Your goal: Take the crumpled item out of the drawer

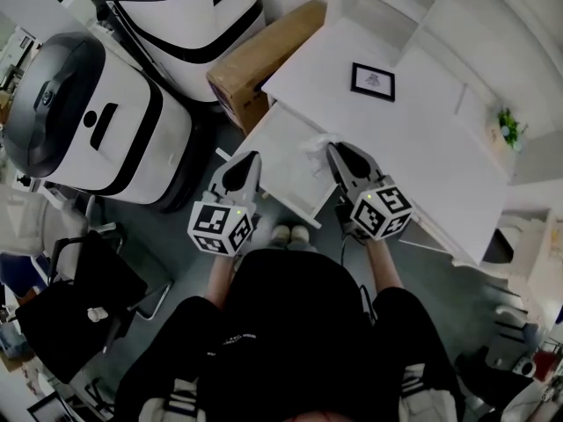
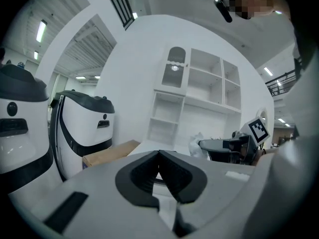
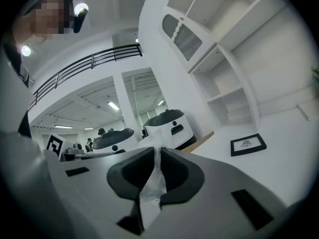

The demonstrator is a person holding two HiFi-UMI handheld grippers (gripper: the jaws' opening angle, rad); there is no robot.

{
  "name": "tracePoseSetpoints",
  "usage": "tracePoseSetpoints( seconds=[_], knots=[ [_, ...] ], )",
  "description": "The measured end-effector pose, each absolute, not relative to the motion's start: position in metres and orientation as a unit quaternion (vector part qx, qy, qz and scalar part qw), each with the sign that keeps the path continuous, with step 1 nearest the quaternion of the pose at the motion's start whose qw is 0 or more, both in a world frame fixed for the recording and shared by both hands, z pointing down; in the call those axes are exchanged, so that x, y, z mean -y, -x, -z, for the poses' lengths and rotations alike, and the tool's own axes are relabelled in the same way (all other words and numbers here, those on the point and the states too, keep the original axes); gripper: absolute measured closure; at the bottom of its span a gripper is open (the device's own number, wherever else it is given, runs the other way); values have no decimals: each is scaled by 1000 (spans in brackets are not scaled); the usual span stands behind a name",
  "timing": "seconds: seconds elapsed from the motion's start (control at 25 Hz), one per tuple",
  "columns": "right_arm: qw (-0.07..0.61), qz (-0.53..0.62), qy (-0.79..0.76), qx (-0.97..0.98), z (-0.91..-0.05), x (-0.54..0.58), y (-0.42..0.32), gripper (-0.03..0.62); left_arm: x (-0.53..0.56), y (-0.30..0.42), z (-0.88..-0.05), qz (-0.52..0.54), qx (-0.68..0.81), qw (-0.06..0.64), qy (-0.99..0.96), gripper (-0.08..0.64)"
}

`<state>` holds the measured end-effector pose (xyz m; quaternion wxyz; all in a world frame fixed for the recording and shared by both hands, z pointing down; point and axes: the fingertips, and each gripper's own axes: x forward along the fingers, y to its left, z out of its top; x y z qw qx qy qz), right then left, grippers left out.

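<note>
The white desk's drawer (image 1: 274,152) stands pulled out in the head view. The crumpled white item (image 1: 315,144) hangs above the drawer's right side, pinched at the tip of my right gripper (image 1: 335,154). In the right gripper view the jaws (image 3: 156,153) are shut on the same thin crumpled item (image 3: 151,185), which runs down between the pads. My left gripper (image 1: 250,159) hovers over the drawer's left edge; its jaws (image 2: 159,154) are shut with nothing in them. The left gripper view also shows the right gripper (image 2: 225,144) with the crumpled item (image 2: 196,144) at its tip.
A framed picture (image 1: 373,81) lies on the white desk top (image 1: 413,139). A cardboard box (image 1: 262,60) and two large white-and-black machines (image 1: 97,126) (image 1: 189,16) stand left of the desk. White shelves (image 2: 199,98) rise behind it, a small plant (image 1: 508,128) sits at right, and a black chair (image 1: 75,301) is at lower left.
</note>
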<state>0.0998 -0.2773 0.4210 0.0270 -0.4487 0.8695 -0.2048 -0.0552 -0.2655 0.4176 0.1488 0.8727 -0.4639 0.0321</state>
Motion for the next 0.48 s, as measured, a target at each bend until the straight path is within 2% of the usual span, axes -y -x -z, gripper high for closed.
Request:
tracePoseSetpoints(
  seconds=[0.48],
  knots=[
    [66, 137, 474, -867, -373, 273, -118, 563, 269, 59, -385, -11, 468, 105, -877, 561]
  ],
)
